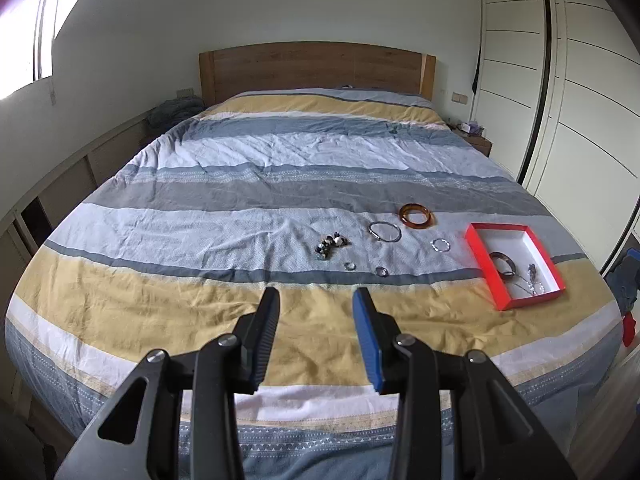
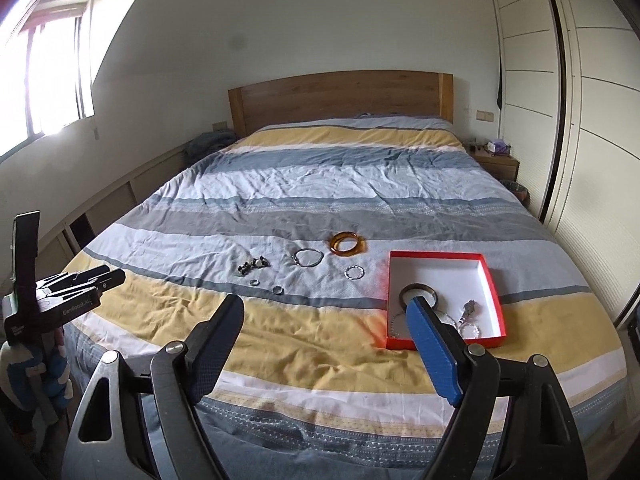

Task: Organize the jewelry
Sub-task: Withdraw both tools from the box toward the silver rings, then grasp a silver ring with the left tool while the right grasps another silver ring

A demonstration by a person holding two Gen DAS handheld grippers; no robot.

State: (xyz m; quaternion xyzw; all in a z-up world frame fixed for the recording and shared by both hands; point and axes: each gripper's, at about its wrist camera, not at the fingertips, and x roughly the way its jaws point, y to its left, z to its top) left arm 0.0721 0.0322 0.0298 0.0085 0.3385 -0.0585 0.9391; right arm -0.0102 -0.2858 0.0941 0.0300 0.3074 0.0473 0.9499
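Observation:
Jewelry lies on a striped bedspread: an amber bangle (image 1: 416,215) (image 2: 347,243), a silver bangle (image 1: 384,231) (image 2: 307,257), a beaded piece (image 1: 331,243) (image 2: 253,265), a small chain bracelet (image 1: 440,245) (image 2: 355,272) and two small rings (image 1: 350,266) (image 1: 381,271). A red box (image 1: 478,258) (image 2: 495,290) with a white inside holds a dark bangle (image 1: 503,264) and silvery pieces. My left gripper (image 1: 316,300) is open and empty above the yellow stripe, short of the rings. My right gripper (image 2: 326,308) is open and empty, its blue finger in front of the box.
The bed (image 1: 280,160) has a wooden headboard (image 1: 316,66). White wardrobe doors (image 1: 580,80) run along the right. A nightstand (image 2: 498,164) stands at the far right of the bed. The left gripper's body (image 2: 60,292) shows at the right wrist view's left edge.

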